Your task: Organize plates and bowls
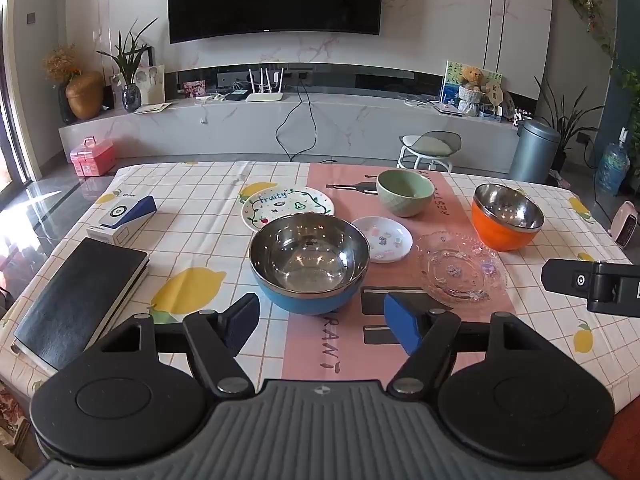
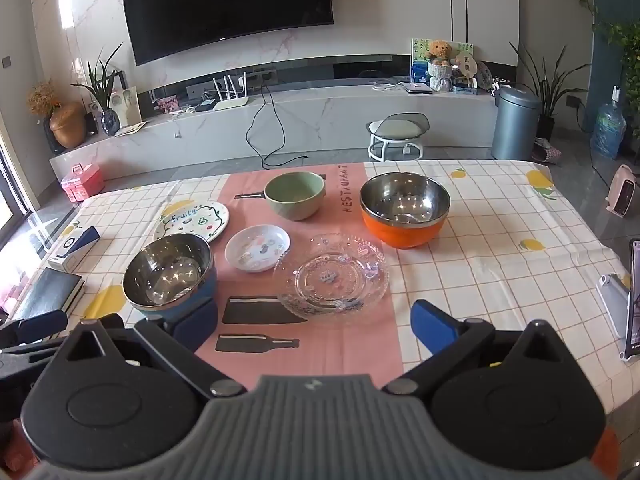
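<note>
A steel bowl with a blue outside [image 1: 309, 264] [image 2: 170, 276] stands just beyond my left gripper [image 1: 322, 326], which is open and empty. Behind it lies a painted "fruity" plate [image 1: 286, 206] [image 2: 192, 221]. A small white dish [image 1: 384, 239] [image 2: 258, 249] and a clear glass plate [image 1: 462, 268] [image 2: 333, 274] lie on the pink runner. A green bowl [image 1: 405, 193] [image 2: 295, 195] and an orange-sided steel bowl [image 1: 507, 216] [image 2: 405, 209] stand farther back. My right gripper [image 2: 316, 326] is open and empty, just short of the glass plate.
A black book [image 1: 84, 300] and a white and blue box [image 1: 124, 216] lie at the table's left side. A phone on a stand [image 2: 632, 300] is at the right edge. A stool [image 1: 432, 148], a grey bin [image 1: 534, 152] and a TV cabinet stand beyond the table.
</note>
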Motion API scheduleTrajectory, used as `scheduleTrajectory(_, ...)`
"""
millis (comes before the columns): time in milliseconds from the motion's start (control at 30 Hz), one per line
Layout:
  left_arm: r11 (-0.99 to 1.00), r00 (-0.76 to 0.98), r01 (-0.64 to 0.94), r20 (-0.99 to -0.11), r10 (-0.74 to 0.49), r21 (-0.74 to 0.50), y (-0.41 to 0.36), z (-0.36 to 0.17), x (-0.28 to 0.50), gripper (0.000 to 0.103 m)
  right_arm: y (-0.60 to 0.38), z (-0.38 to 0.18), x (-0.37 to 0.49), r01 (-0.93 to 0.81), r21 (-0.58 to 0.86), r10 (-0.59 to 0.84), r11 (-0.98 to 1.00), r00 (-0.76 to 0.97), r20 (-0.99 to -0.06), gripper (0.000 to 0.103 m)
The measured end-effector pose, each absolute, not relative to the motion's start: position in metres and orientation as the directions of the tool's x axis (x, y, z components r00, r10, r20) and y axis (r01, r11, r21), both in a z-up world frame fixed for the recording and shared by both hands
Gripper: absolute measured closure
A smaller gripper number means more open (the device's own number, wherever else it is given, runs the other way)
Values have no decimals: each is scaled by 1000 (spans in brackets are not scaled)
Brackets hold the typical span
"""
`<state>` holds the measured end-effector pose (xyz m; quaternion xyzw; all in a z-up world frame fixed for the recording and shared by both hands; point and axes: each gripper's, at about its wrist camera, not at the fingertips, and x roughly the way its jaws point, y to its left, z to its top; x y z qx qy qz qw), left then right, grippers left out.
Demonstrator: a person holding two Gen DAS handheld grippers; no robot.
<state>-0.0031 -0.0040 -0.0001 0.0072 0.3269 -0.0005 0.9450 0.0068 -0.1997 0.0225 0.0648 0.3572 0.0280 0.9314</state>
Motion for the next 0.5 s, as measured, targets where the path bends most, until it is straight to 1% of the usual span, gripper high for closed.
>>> scheduleTrajectory(100,1000,784,1,-621,-2,-2,-1,-4,-6,20,-200,24,7,-10,138,99,990,745,-660,2)
scheduleTrajectory(167,1000,775,-9,-632,-11,-29,2,-1,-3,23,-200,24,7,-12,135,99,991,744,-661,2)
scheduleTrajectory(367,998,769,-16,-639,-27,-60,6,-3,-3,28,-199,20,3,-7,135,95,991,744,-661,2)
scheduleTrajectory(500,997,767,-6,-640,-43,-74,7,-2,-5,28,-202,21,5,4,141,92,990,743,-663,2)
